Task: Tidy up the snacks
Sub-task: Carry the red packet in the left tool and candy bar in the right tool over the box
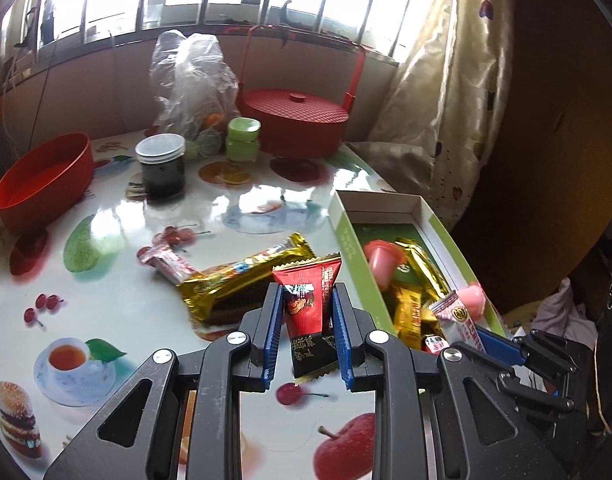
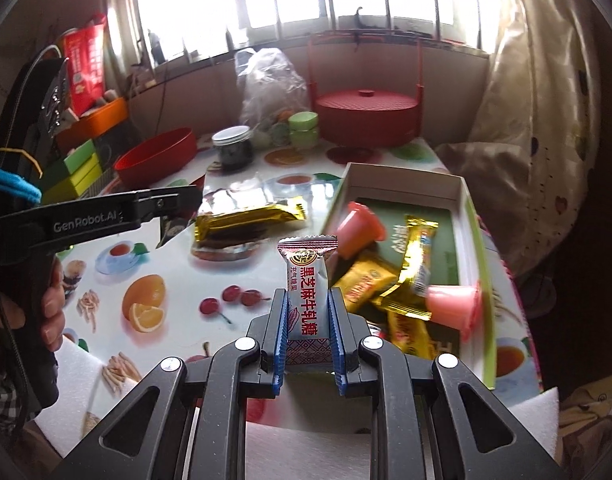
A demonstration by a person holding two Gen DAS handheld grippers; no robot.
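Roughly midway, judging by the layout — the open cardboard box (image 2: pixel 405 184) at the table's right edge already held two pink jelly cups (image 2: pixel 359 228), gold-wrapped candies (image 2: pixel 363 284) and a gold bar. Left gripper (image 1: pixel 307 300) was clamped on a red-and-black candy packet (image 1: pixel 309 300); right gripper (image 2: pixel 306 304) was clamped on a white nougat candy (image 2: pixel 306 300), both held above the table (image 1: pixel 106 280) just beside the box. Still loose mid-table: a big gold snack pack (image 1: pixel 242 276) and a small red-white candy (image 1: pixel 168 260). Red bowl (image 1: pixel 46 180) near the left edge looked empty; lidded red basket (image 1: pixel 294 120) and dark jar (image 1: pixel 162 164) sat at the far edge, closed.
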